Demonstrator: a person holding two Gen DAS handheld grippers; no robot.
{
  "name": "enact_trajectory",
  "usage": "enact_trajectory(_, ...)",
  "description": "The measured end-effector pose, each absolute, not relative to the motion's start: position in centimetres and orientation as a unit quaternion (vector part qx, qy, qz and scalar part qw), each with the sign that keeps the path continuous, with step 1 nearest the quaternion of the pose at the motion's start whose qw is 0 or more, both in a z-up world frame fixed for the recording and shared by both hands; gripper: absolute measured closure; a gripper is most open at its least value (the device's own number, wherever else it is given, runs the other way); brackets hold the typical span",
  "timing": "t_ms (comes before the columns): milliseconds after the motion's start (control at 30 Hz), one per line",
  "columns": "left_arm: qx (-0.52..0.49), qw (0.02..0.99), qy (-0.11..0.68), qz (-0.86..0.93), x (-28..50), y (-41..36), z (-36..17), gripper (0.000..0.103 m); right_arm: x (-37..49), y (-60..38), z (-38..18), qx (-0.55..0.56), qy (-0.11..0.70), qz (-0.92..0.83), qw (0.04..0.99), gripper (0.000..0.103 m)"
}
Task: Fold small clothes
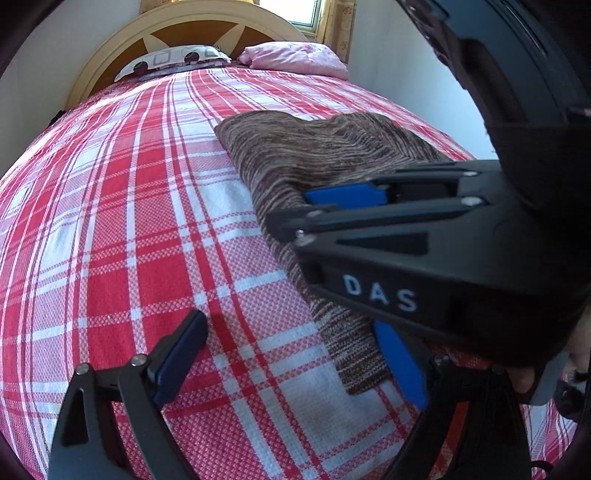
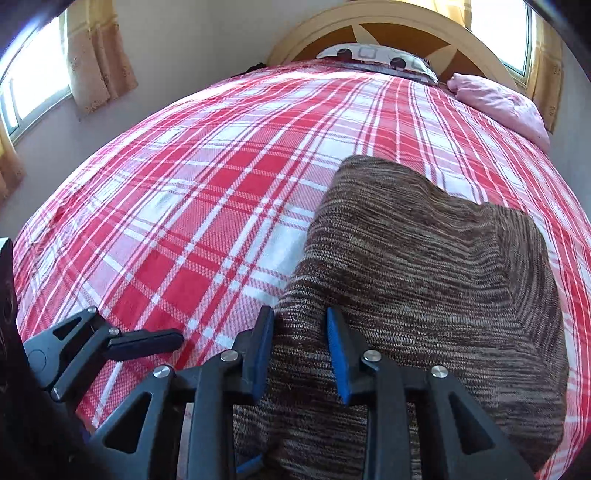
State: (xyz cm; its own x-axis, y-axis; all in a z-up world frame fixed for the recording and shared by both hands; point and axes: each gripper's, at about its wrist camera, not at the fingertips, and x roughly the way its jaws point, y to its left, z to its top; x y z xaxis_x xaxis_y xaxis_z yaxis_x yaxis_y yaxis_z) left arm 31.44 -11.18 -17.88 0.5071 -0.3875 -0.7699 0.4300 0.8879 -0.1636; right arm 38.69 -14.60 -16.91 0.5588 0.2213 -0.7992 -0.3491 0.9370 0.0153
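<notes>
Garment: a brown-and-cream striped knit (image 2: 424, 266) lies on the red-and-white plaid bedspread (image 2: 192, 206), toward the near right part of the bed, already doubled over at least once — one fold edge runs diagonally across it in the right wrist view.

Setting: a headboard (image 1: 173, 33) and two pillows, one patterned (image 1: 173, 59) and one pink (image 1: 295, 57), sit at the far end, well apart from the knit.

Right gripper (image 2: 301, 354): its blue-padded fingers (image 2: 338, 354) stand parted above the near edge of the knit, fabric showing between them; whether the pads press on the cloth I cannot tell, but they are not clamped.

Left gripper (image 1: 291, 358): jaws wide apart, holding nothing — one finger (image 1: 184, 354) over bare bedspread, the other just beside the knit's narrow near end.

Weight: likely light; a small knit of this thickness should lift with little effort.

Stiffness: soft and limp. It will probably drape and sag from any single hold, so two holds on one edge would keep it flat.

Surface: the ribbed knit looks grippy rather than slick, and the rubbery pads should bite well; stretch is the likelier trouble, since pulling hard could distort the shape.

Fragility: not breakable, though a loose knit can snag on a finger corner.

Where to grasp: at the edge or corner of the top layers, pinching all layers together so the fold beneath does not slide open.
</notes>
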Motion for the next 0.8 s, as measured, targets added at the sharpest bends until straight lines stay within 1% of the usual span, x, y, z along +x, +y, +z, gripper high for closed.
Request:
enact_trajectory(200,0.027,0.867,0.437,-0.235,31.3,-11.4,-17.9,0.007,37.9,-14.9,-16.6,-0.079,0.424,0.184,0.883,0.073)
enact_trajectory(300,0.028,0.868,0.437,-0.235,31.3,-11.5,-17.9,0.007,37.2,-16.4,-15.4,-0.059,0.418,0.197,0.885,0.072)
enact_trajectory(367,0.025,0.866,0.439,-0.238,31.5,-11.4,-17.9,0.006,36.7,-18.1,-14.3,-0.062,0.401,0.183,0.895,0.058)
enact_trajectory(400,0.023,0.865,0.439,-0.241,31.6,-11.2,-17.9,0.005,36.4,-19.2,-13.6,-0.064,0.391,0.171,0.902,0.047)
enact_trajectory(433,0.02,0.865,0.439,-0.241,31.6,-11.1,-17.9,0.005,36.3,-20.4,-13.0,-0.064,0.385,0.162,0.906,0.046)
enact_trajectory(600,0.009,0.877,0.428,-0.217,31.7,-10.4,-17.1,0.005,37.1,-27.6,-11.5,-0.008,0.387,0.111,0.915,0.046)
enact_trajectory(733,-0.048,0.879,0.416,-0.228,32.1,-9.2,-16.0,0.005,38.2,-33.5,-11.7,0.076,0.393,0.08,0.913,0.046)
enact_trajectory(800,-0.069,0.87,0.426,-0.239,33.0,-9.2,-16.0,0.005,38.9,-35.3,-12.3,0.113,0.401,0.084,0.905,0.046)
